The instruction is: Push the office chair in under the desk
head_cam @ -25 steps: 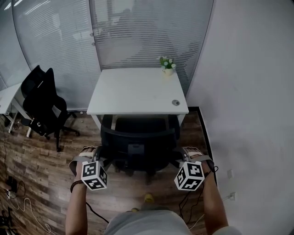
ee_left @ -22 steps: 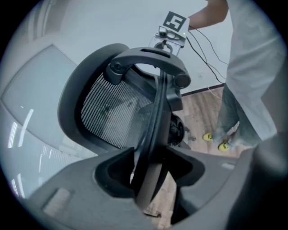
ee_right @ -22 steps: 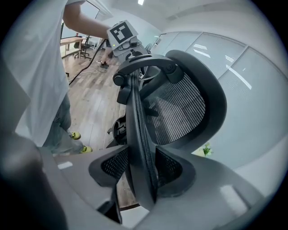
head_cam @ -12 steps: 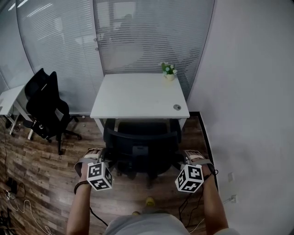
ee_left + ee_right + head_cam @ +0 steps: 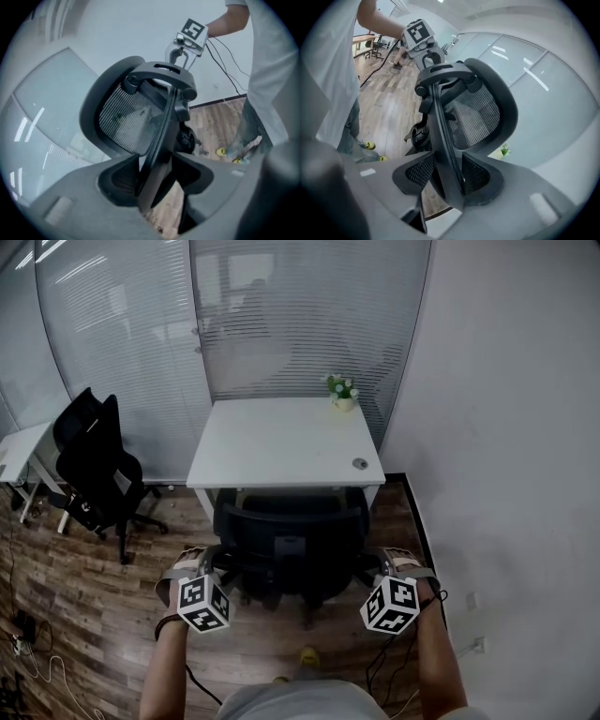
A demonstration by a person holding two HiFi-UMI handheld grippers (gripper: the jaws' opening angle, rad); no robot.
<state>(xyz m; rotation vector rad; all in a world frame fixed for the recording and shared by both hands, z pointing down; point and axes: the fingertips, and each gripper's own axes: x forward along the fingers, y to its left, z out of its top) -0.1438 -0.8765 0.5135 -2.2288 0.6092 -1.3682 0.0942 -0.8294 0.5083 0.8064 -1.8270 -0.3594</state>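
Note:
The black office chair (image 5: 289,540) stands at the front edge of the white desk (image 5: 281,442), its seat partly beneath the top. My left gripper (image 5: 212,568) is shut on the left edge of the mesh backrest (image 5: 136,112). My right gripper (image 5: 371,566) is shut on the right edge of the backrest (image 5: 473,112). In the left gripper view the frame edge is pinched between the jaws of the left gripper (image 5: 157,180), with the right gripper (image 5: 180,54) across the backrest. The right gripper view shows the right gripper (image 5: 447,176) the same way, and the left gripper (image 5: 426,58) opposite.
A small potted plant (image 5: 343,392) and a cable grommet (image 5: 360,463) sit on the desk. A second black chair (image 5: 94,465) stands at the left beside another desk (image 5: 19,451). A white wall (image 5: 506,427) runs close on the right, a glass partition (image 5: 281,324) behind. Cables (image 5: 37,662) lie on the wooden floor.
The chair and both grippers have moved slightly forward toward the desk, so a little more of the chair is under the top. Both grips are unchanged.

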